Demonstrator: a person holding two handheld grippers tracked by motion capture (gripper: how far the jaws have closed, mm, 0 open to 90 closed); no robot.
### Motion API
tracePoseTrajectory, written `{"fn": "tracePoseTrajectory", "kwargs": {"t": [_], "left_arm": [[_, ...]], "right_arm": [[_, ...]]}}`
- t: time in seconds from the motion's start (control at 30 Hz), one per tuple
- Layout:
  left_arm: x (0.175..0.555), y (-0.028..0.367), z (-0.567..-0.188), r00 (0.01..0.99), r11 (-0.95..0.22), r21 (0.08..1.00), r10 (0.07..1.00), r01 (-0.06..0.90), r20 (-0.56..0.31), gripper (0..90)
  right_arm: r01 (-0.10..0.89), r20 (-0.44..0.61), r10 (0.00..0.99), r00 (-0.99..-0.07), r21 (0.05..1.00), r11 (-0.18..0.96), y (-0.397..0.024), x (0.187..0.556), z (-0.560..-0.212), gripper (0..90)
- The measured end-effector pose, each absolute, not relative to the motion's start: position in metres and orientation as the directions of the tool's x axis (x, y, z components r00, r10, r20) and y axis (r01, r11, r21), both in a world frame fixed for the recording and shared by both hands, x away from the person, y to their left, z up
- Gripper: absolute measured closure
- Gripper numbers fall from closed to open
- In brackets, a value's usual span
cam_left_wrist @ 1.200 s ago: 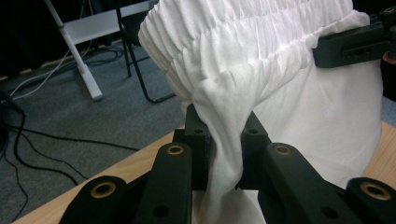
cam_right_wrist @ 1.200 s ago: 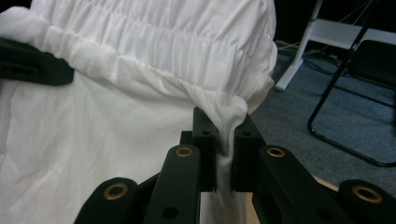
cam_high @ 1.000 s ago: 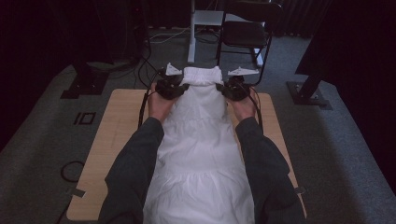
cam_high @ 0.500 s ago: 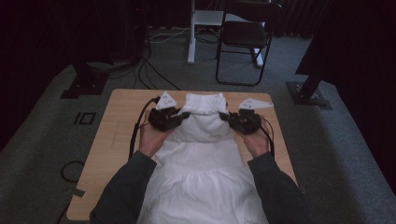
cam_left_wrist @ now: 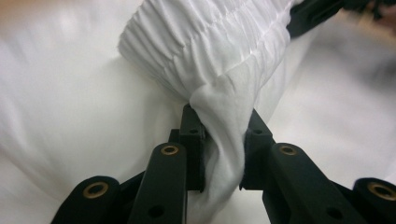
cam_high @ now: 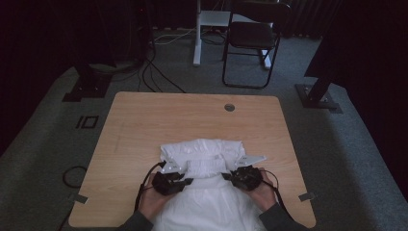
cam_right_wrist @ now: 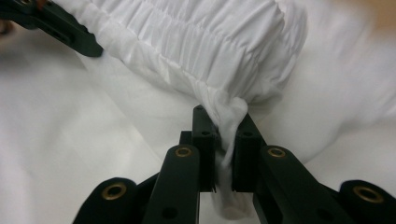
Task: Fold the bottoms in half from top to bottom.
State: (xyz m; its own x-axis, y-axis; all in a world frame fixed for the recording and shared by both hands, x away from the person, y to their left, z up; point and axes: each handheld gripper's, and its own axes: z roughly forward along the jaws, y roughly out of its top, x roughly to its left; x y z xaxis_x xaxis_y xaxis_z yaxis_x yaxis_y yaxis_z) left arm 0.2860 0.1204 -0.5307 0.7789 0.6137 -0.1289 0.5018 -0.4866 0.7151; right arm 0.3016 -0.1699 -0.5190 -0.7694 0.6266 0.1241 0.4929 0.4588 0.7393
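Right, wooden table [cam_high: 144,125] bare across its far half. White garment [cam_high: 202,159] folded at near edge, hanging off. My left gripper [cam_left_wrist: 219,140] and right gripper [cam_right_wrist: 223,135] each pinch its gathered band [cam_right_wrist: 196,42] corners.

Black hand-held gripper [cam_left_wrist: 219,140] arms, brass-ringed screws; trailing black cables, grey sleeves

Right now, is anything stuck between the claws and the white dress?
No, nothing visible is in the way. The left claw is already shut on a bunch of the white dress, and the right claw is pinching the cloth too. Both hold the gathered edge directly, with only fabric between the jaws.
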Motion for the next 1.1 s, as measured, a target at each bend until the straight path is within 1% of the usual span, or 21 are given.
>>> {"fn": "tracePoseTrajectory", "kwargs": {"t": [0.07, 0.17, 0.27, 0.43, 0.5, 0.83, 1.0, 1.1], "left_arm": [[0.288, 0.118, -0.545, 0.775, -0.515, 0.683, 0.621, 0.518, -0.120, 75.9], [0.294, 0.117, -0.548, 0.781, -0.525, 0.684, 0.616, 0.506, -0.104, 76.1], [0.303, 0.114, -0.547, 0.779, -0.545, 0.679, 0.624, 0.492, -0.063, 76.2], [0.331, 0.112, -0.545, 0.767, -0.552, 0.668, 0.641, 0.499, -0.044, 76.3], [0.344, 0.112, -0.544, 0.764, -0.553, 0.665, 0.643, 0.502, -0.043, 76.3], [0.398, 0.110, -0.540, 0.753, -0.590, 0.650, 0.656, 0.478, 0.042, 76.1], [0.426, 0.109, -0.537, 0.746, -0.605, 0.638, 0.663, 0.476, 0.072, 75.8], [0.442, 0.109, -0.536, 0.735, -0.609, 0.633, 0.671, 0.477, 0.092, 75.6]], "right_arm": [[0.519, 0.125, 0.632, -0.765, 0.700, 0.490, -0.165, 0.302, -0.538, 82.4], [0.530, 0.111, 0.644, -0.757, 0.682, 0.505, -0.159, 0.305, -0.548, 82.4], [0.542, 0.121, 0.652, -0.748, 0.677, 0.497, -0.158, 0.314, -0.550, 82.4], [0.547, 0.104, 0.677, -0.729, 0.682, 0.484, -0.154, 0.336, -0.551, 82.5], [0.546, 0.090, 0.684, -0.724, 0.681, 0.488, -0.152, 0.346, -0.550, 82.5], [0.556, 0.069, 0.713, -0.698, 0.680, 0.478, -0.143, 0.400, -0.547, 82.5], [0.571, 0.083, 0.725, -0.684, 0.679, 0.461, -0.139, 0.427, -0.546, 82.5], [0.575, 0.073, 0.737, -0.672, 0.678, 0.458, -0.136, 0.442, -0.545, 82.5]]}}
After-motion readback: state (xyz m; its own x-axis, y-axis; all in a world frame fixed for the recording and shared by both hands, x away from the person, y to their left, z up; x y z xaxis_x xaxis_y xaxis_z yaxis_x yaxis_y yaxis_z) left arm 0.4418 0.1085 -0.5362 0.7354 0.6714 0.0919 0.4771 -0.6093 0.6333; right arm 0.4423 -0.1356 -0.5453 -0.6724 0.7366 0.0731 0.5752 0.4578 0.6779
